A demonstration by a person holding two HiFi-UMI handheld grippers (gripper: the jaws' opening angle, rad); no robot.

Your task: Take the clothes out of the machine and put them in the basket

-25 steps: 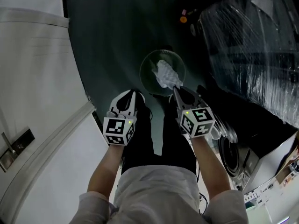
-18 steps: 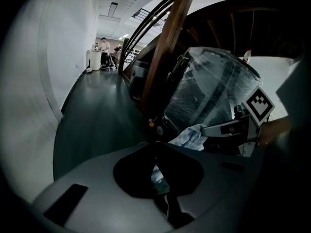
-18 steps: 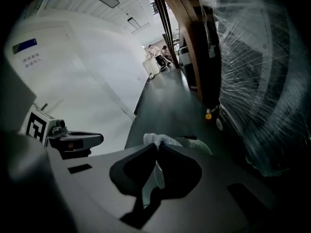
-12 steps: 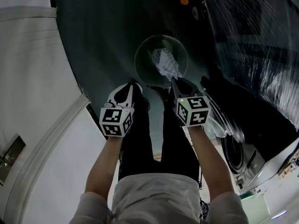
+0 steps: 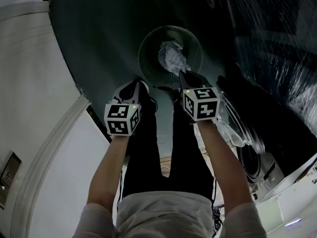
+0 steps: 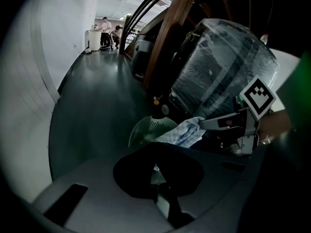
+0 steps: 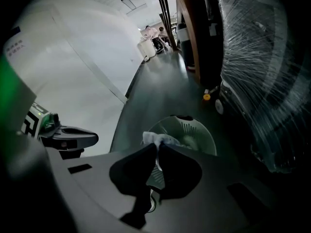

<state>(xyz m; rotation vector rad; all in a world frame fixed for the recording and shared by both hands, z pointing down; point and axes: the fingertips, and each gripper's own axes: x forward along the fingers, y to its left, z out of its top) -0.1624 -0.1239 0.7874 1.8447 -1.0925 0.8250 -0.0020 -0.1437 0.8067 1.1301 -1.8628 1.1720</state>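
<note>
A round pale green basket stands on the dark floor ahead of the person's legs. My right gripper is shut on a white checked cloth, which hangs bunched over the basket's middle. In the right gripper view the cloth sticks out from between the closed jaws, with the basket right behind. My left gripper hovers beside it at the basket's near left rim; its jaws look shut with nothing in them. The left gripper view shows the cloth and the basket.
A front-loading machine with its round door stands at the right, beside a large plastic-wrapped object. A white wall panel runs along the left. People stand far down the corridor.
Both grippers have sunk toward the floor side by side. The cloth in the right gripper has come down over the basket, which now sits closer under the jaws.
</note>
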